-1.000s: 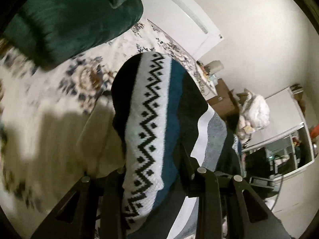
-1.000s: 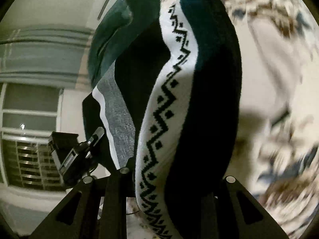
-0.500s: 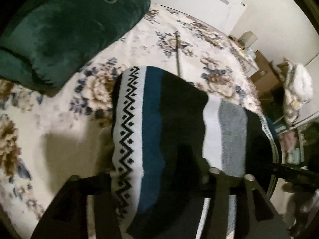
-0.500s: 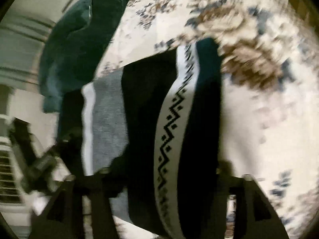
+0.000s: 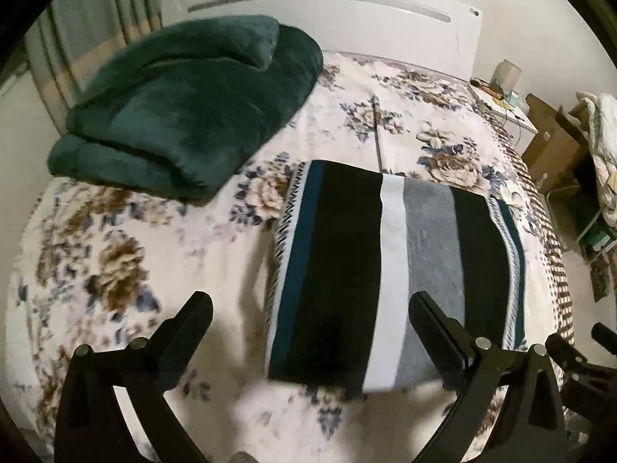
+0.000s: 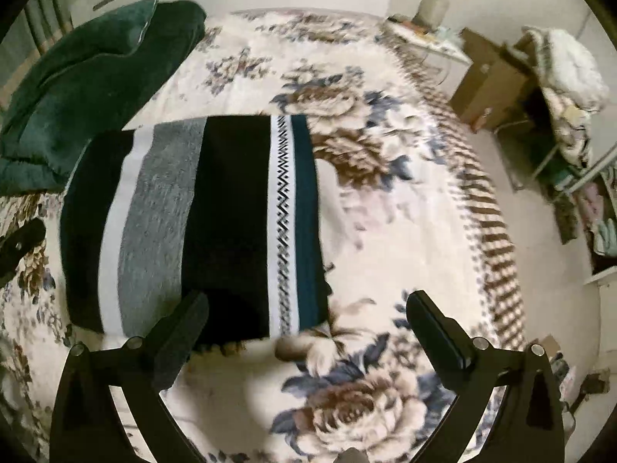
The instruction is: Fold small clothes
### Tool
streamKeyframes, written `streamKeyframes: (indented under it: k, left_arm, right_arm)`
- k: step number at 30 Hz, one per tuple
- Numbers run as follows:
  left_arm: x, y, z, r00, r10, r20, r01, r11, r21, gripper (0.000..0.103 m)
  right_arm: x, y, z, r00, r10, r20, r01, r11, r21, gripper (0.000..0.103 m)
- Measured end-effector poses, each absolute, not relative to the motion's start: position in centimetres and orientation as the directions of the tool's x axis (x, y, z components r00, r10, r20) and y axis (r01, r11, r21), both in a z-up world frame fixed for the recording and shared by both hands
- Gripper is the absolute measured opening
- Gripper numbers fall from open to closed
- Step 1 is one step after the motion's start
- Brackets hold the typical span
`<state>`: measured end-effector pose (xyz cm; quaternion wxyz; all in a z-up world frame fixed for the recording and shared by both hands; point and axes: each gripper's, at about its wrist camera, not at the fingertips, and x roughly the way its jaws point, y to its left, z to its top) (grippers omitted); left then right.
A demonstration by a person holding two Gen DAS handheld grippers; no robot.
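Observation:
A striped knit garment (image 5: 389, 266) in black, white, grey and teal with zigzag bands lies flat as a folded rectangle on the floral bedspread (image 5: 127, 254). It also shows in the right wrist view (image 6: 200, 223). My left gripper (image 5: 310, 316) is open and empty, raised above the garment's near edge. My right gripper (image 6: 308, 316) is open and empty, above the garment's near right corner. The tip of the left gripper shows at the left edge of the right wrist view (image 6: 19, 243).
A folded dark green blanket (image 5: 185, 115) lies at the back left of the bed, by the white headboard (image 5: 327, 7). Cardboard boxes (image 5: 555, 142), a small table and a clothes pile stand off the bed's right side. The bedspread's striped edge (image 6: 486, 208) runs along the right.
Both grippers held the garment up in the air, then lowered it onto the bed. Both have now let go, opened and drawn back; the garment lies flat.

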<state>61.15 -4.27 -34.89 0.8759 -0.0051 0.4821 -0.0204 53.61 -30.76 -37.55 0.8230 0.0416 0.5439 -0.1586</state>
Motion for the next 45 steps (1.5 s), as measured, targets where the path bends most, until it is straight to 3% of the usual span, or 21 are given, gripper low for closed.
streamKeyframes:
  k: [6, 23, 32, 45]
  left_arm:
    - [55.1, -5.2, -29.9, 0.563, -0.033, -0.826, 0.039, 0.999, -0.012, 0.103]
    - [37.0, -6.1, -13.0, 0.709, -0.048, -0.704, 0.081, 0.997, 0.014, 0.103]
    - [30.2, -5.2, -7.5, 0.746, -0.054, -0.664, 0.071, 0.998, -0.002, 0.103]
    - [24.0, -4.8, -4.6, 0.764, -0.054, -0.643, 0.062, 0.998, -0.009, 0.103]
  right_arm:
    - [46.8, -28.9, -30.5, 0.430, -0.288, -0.855, 0.328, 0.933, -0.149, 0.103]
    - [26.7, -24.0, -9.1, 0.613, -0.303, -0.730, 0.326, 0.938, -0.116, 0.103]
    - [17.4, -21.3, -1.6, 0.690, -0.267, -0.673, 0.300, 0.951, -0.069, 0.103]
    - [9.0, -18.7, 4.1, 0.745, -0.244, -0.621, 0.255, 0.964, -0.073, 0.103]
